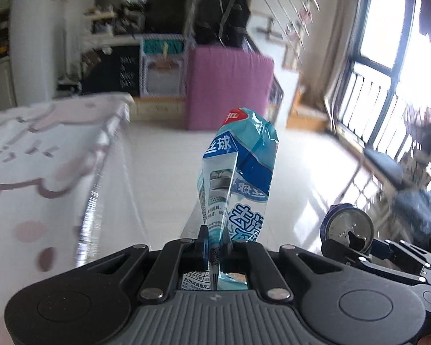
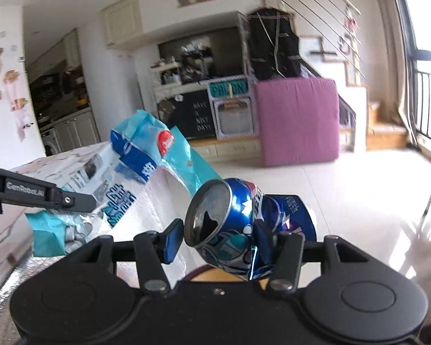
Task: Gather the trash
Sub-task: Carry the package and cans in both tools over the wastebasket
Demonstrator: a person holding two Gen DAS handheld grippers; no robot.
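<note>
Left hand-held gripper [image 1: 214,241] clenched on a blue plastic wrapper [image 1: 238,172], held upright; right hand-held gripper [image 2: 215,241] grasping a crushed blue soda can [image 2: 238,224].

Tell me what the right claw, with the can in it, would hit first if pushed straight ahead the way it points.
Nothing close, as far as the view shows. The right claw holds the crushed blue can; beyond it lies open pale floor, then the purple cushion far off. Depth is uncertain.
</note>
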